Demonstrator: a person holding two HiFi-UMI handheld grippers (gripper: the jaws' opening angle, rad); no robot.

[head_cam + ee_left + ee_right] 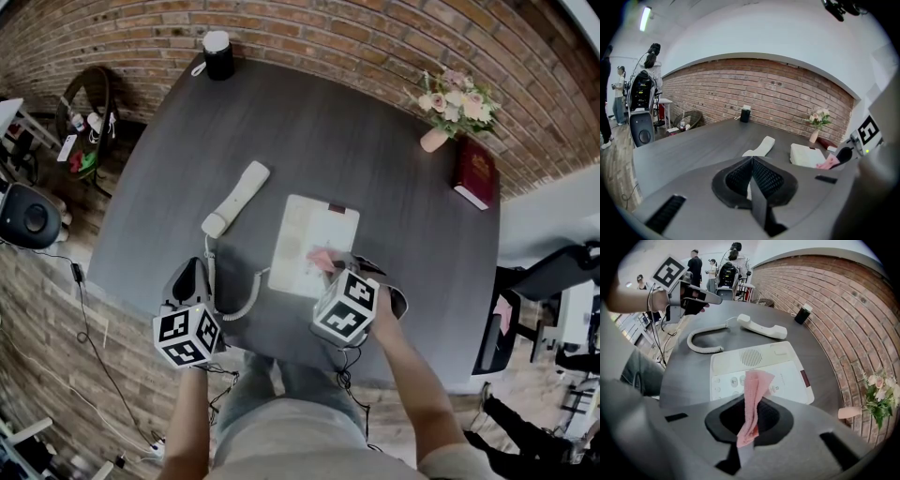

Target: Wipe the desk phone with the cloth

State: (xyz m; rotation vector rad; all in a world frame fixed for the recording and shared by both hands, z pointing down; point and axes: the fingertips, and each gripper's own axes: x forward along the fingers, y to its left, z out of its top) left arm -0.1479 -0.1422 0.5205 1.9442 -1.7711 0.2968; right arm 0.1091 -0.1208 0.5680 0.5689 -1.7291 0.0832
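**A:** What sits at the far left?

**B:** The left gripper, low over the near-left edge of the dark table. Its jaws are pressed together in one line and there is nothing between them.

**A:** And beside it?

**B:** The white handset lies off its cradle, slanted on the table, just left of the desk phone. The coiled cord curls from it towards the base. The head view loses part of that cord behind the left gripper.

**A:** Where is the cloth?

**B:** The pink cloth is pinched in the right gripper, whose jaws are closed on its lower end. The free end stands up over the phone's keypad. I cannot tell whether it touches the keys.

**A:** Is the whole phone in sight?

**B:** No. From the head view the right gripper covers the phone's near-right corner. The print on the keys is too small to read.

**A:** Anything further right?

**B:** A small vase of flowers and a red book near the table's far-right edge, well apart from the phone. The book's cover lettering is unreadable.
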